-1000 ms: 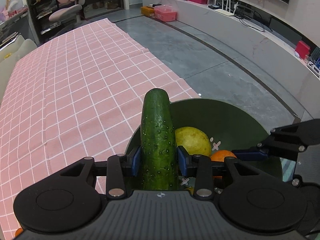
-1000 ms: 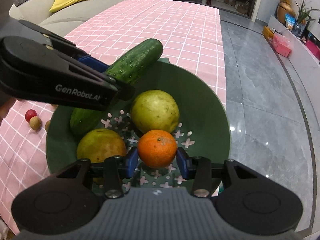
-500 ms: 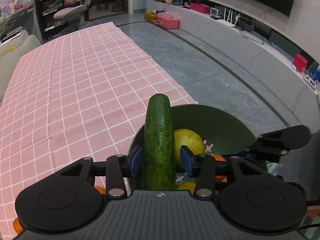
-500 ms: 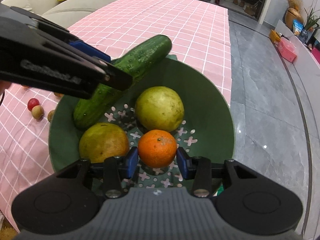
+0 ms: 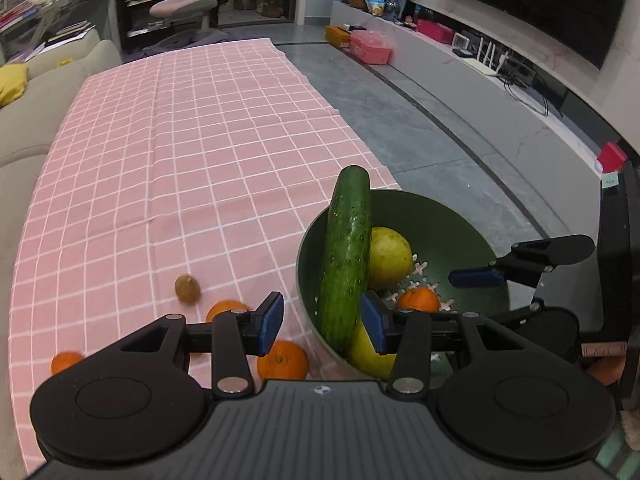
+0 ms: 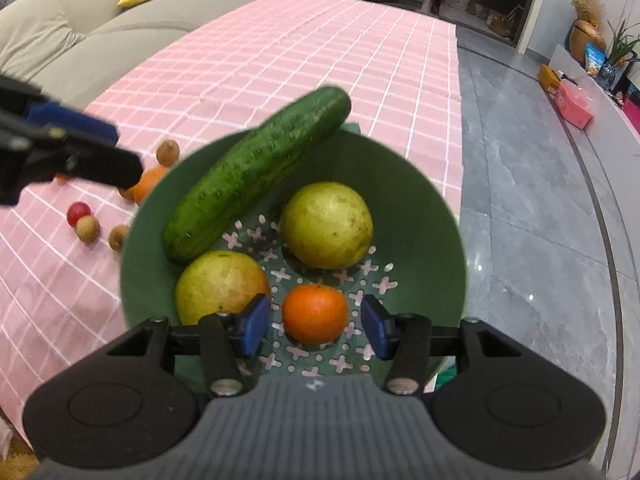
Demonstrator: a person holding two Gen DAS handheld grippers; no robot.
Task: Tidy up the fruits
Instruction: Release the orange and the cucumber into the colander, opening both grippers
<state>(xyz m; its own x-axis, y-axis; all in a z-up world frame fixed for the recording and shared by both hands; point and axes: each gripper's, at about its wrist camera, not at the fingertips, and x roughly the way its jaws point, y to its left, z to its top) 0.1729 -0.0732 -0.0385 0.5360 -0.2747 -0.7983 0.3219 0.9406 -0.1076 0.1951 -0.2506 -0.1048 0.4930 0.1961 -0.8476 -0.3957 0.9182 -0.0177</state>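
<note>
- Left gripper (image 5: pixel 322 322): jaws apart, gripping nothing; the cucumber (image 6: pixel 256 172) is released and leans against the green bowl's (image 6: pixel 432 216) rim, its far end poking out over the pink checked cloth (image 5: pixel 180 140).
- Right gripper (image 6: pixel 314 330): jaws opening around the mandarin (image 6: pixel 315 312), pads clear of it; the fruit sits on the bowl's perforated floor.
- Bowl stands at the table's near right edge, close to the drop to the floor. Two yellow-green fruits (image 6: pixel 326 224) lie inside it too.
- Loose on the cloth left of the bowl: mandarins (image 5: pixel 282 360), small brown fruits (image 5: pixel 187 288), one red fruit (image 6: pixel 78 213).
- Risk: the cucumber is top-heavy on the rim; a knock from either gripper could tip it out.
- Risk: a shove could send the bowl off the edge.
- No legible writing or brand.
</note>
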